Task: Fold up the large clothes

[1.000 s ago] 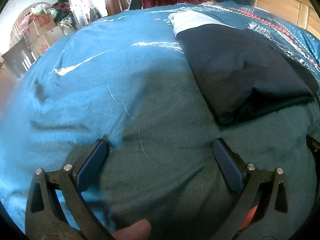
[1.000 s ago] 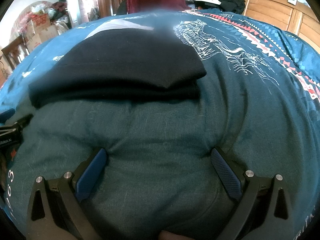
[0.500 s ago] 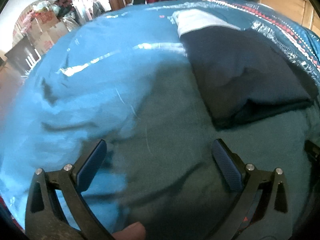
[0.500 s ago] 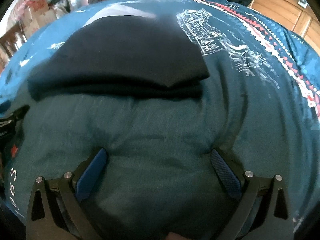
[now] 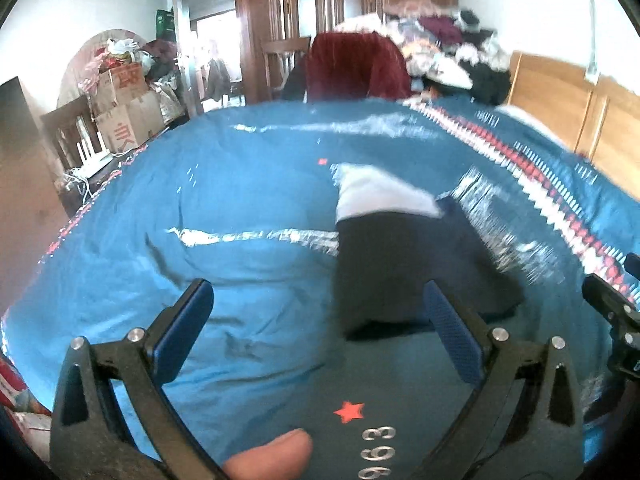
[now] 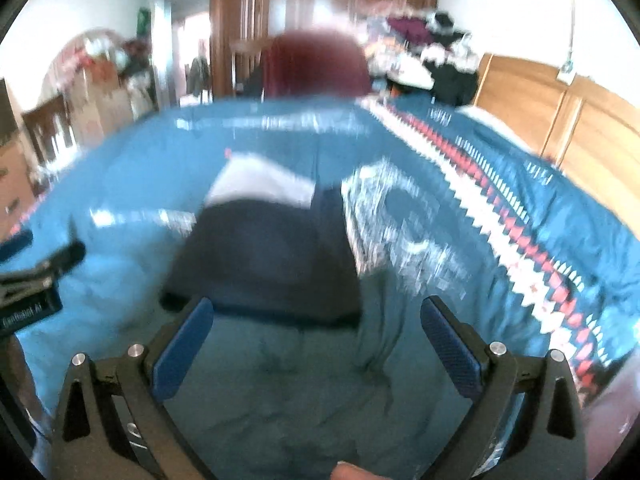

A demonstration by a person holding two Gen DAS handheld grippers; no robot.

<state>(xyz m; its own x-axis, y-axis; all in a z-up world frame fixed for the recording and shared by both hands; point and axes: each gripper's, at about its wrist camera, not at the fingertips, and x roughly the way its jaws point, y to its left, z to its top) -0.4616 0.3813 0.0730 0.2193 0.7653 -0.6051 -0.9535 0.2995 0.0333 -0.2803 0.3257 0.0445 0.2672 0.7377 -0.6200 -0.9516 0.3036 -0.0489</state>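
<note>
- Left wrist view: the left gripper (image 5: 318, 336) has its blue-padded jaws spread wide with nothing between them, hovering over the teal bedspread (image 5: 240, 208)
- a folded dark garment (image 5: 408, 264) lies on the bedspread at about 1 o'clock from those jaws, with a white piece (image 5: 376, 196) showing at its far end
- a teal garment with a red star and white numerals (image 5: 360, 420) lies under the gripper at 6 o'clock, and a fingertip (image 5: 272, 452) shows at the bottom edge
- Right wrist view, blurred: the right gripper (image 6: 316, 340) is likewise wide apart and empty, with the folded dark garment (image 6: 264, 264) at 11 o'clock from it
- the wooden headboard (image 6: 560, 120) stands at 2 o'clock
</note>
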